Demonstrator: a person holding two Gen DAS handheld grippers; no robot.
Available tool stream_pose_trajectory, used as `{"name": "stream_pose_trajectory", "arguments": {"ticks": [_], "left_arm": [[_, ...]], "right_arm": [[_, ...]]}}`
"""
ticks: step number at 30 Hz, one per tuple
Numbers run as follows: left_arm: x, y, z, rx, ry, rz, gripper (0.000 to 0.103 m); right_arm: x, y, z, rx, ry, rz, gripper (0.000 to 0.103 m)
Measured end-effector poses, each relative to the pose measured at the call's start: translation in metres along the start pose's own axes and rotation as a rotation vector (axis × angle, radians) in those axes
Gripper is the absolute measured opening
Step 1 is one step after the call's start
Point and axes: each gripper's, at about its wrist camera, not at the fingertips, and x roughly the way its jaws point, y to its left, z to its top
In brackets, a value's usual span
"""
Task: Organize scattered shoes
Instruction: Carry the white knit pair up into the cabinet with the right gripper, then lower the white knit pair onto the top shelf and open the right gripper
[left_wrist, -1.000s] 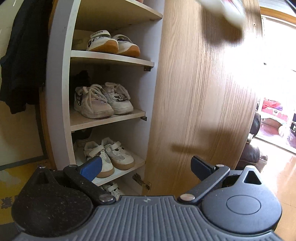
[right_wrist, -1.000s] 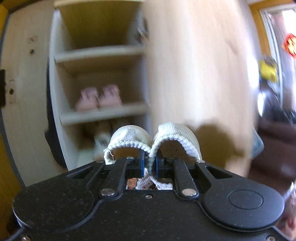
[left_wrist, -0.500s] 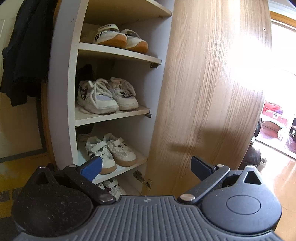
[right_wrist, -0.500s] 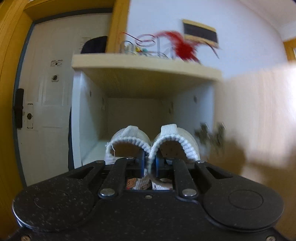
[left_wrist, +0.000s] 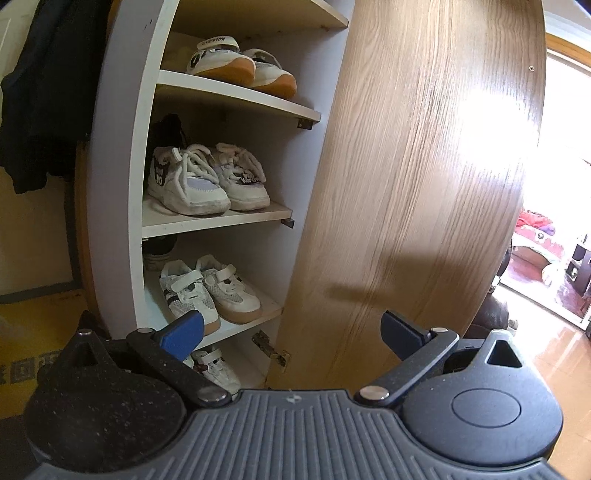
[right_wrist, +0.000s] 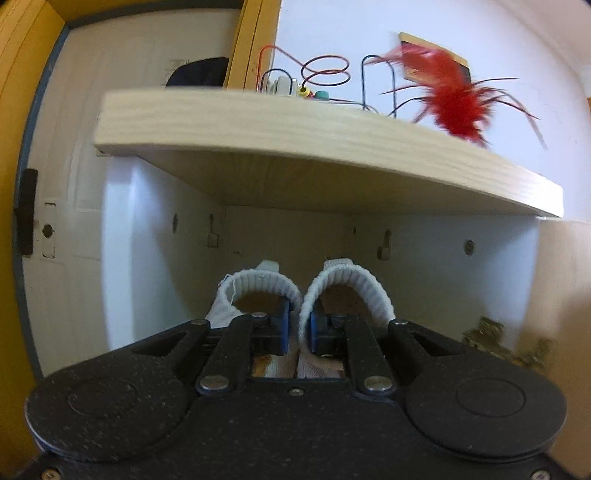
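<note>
- White knit-collared pair of small shoes (right_wrist: 306, 291) sits pinched in the right gripper (right_wrist: 297, 330); jaws nearly closed, blue pads squeezing the two inner collar walls together, one shoe either side of the jaws, openings facing the camera.
- Shoes held in front of the top compartment of the white shoe cabinet (right_wrist: 140, 258), just under the pale wooden top board (right_wrist: 295, 136); whether the soles touch anything, cannot tell.
- On the top board: wire bead-maze toy (right_wrist: 317, 81) and a blurred red feathery thing (right_wrist: 450, 99), far right.
- Left gripper (left_wrist: 291, 330) has jaws spread wide, nothing between the blue pads; it points at the lower shelves and the open wood-grain cabinet door (left_wrist: 424, 184).
- Left view shelves, top to bottom: white gum-soled strap sneakers (left_wrist: 240, 70); white laced sneakers with cartoon patches (left_wrist: 207, 181); white strap sneakers with tan soles (left_wrist: 207, 291); another white shoe (left_wrist: 214, 369) at the bottom, partly hidden behind the left finger.
- Black garment (left_wrist: 44, 92) hangs left of the cabinet.
- Brass hinge (left_wrist: 269, 347) near the door's lower edge.
</note>
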Motion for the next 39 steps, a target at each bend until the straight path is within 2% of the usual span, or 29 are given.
{"name": "stream_pose_trajectory", "arguments": {"ticks": [9,15,23,25,29,33,39], "left_arm": [[0.004,0.010,0.004,-0.049,0.018,-0.016,0.103],[0.006,0.015,0.004,-0.056,0.027,-0.015,0.103],[0.003,0.022,0.005,-0.072,0.030,0.003,0.103],[0.002,0.022,0.005,-0.072,0.030,0.005,0.103],[0.003,0.020,0.005,-0.067,0.030,0.010,0.103],[0.001,0.022,0.006,-0.068,0.026,0.012,0.103],[0.002,0.025,0.006,-0.072,0.028,0.018,0.103]], "right_arm": [[0.047,-0.002,-0.012,-0.024,0.081,-0.050,0.012],[0.058,0.000,-0.020,-0.025,0.113,-0.082,0.021],[0.043,-0.002,-0.016,-0.014,0.069,-0.149,0.072],[0.050,-0.010,-0.012,0.000,0.081,-0.163,0.077],[0.047,-0.021,-0.013,0.061,0.097,-0.158,0.080],[0.030,-0.024,-0.016,0.089,0.028,-0.167,0.080],[-0.002,-0.022,-0.025,0.066,-0.020,-0.114,0.079]]}}
